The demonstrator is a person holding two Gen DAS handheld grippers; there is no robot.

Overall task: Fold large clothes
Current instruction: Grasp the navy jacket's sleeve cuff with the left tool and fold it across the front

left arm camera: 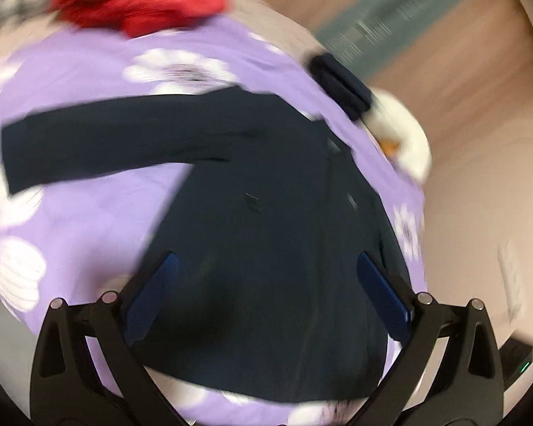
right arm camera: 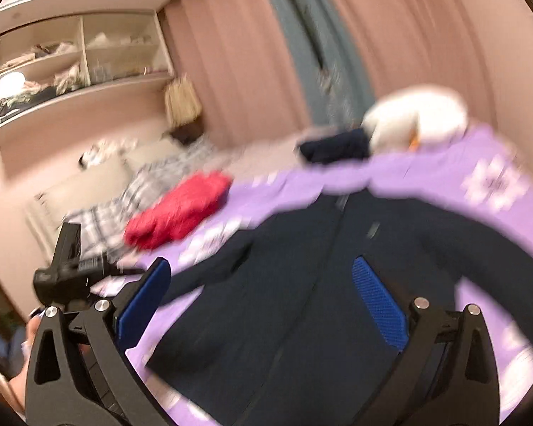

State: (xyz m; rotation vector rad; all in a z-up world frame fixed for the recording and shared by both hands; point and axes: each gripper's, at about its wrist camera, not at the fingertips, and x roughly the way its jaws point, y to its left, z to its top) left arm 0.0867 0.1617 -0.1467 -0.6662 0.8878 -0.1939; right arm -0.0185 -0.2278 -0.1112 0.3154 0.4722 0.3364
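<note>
1. The dark jacket (left arm camera: 266, 184) lies spread flat on the bed, front up, on the purple flowered bedspread (left arm camera: 89, 213). Laid open like that, its seams and sleeves are easy to reach for folding.
2. In the left wrist view one sleeve (left arm camera: 99, 142) stretches out toward nine o'clock, straight and clear of the body, so it looks ready to be turned inward first.
3. The left hand-held gripper (left arm camera: 264, 298) hangs above the jacket's lower body, its blue fingers wide apart with nothing between them.
4. The right hand-held gripper (right arm camera: 266, 305) is likewise spread apart and empty, over the jacket's hem area, with the zip line running away toward twelve o'clock.
5. A red garment (left arm camera: 138, 0) sits at eleven o'clock and a small dark folded bundle (left arm camera: 341, 85) at one o'clock beside a white plush toy (left arm camera: 405, 135), all well apart from the jacket, probably parked out of the working area.
6. Both views are smeared by motion, so finer details cannot be told; no fold looks started yet.
</note>
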